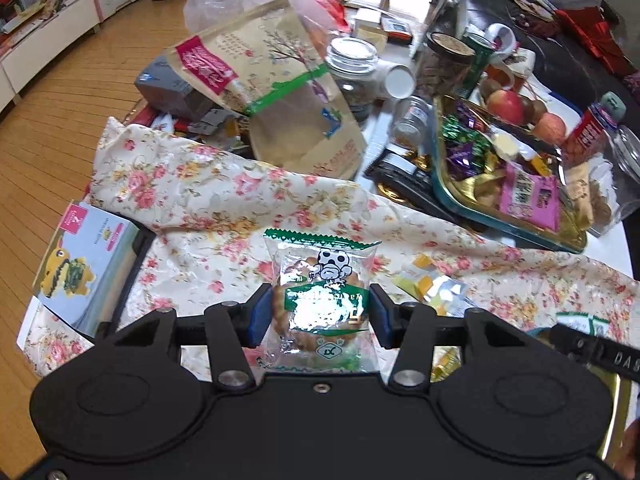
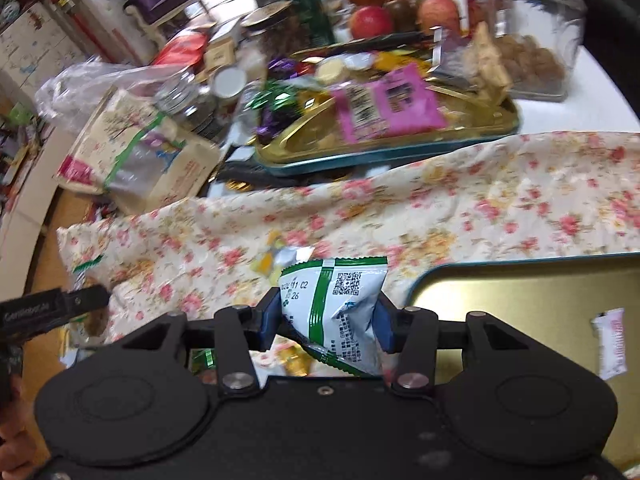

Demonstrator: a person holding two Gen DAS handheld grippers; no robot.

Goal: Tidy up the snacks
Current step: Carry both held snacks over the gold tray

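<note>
Snacks lie across the crumpled cream cloth with pink flowers, and the biggest holders are two gold trays with teal rims: a far one heaped with wrapped sweets and a pink packet, and a near, almost bare one at my right with one small white sachet on it. In my left gripper I hold a clear green-trimmed packet with a round brown biscuit; its long axis runs up the frame, its zigzag green seal pointing away from me, and my blue pads press on its two sides about halfway up, the jaws roughly half apart. In my right gripper sits a white and green foil snack packet with a printed code square, tilted, top edge away from me and lower corner slanting down to the right; the pads close on its flanks, creasing the foil. The lower ends of both packets are hidden behind the black gripper bodies. The right wrist view is blurred, so the far tray's sweets and the packet's small print are hard to make out.
</note>
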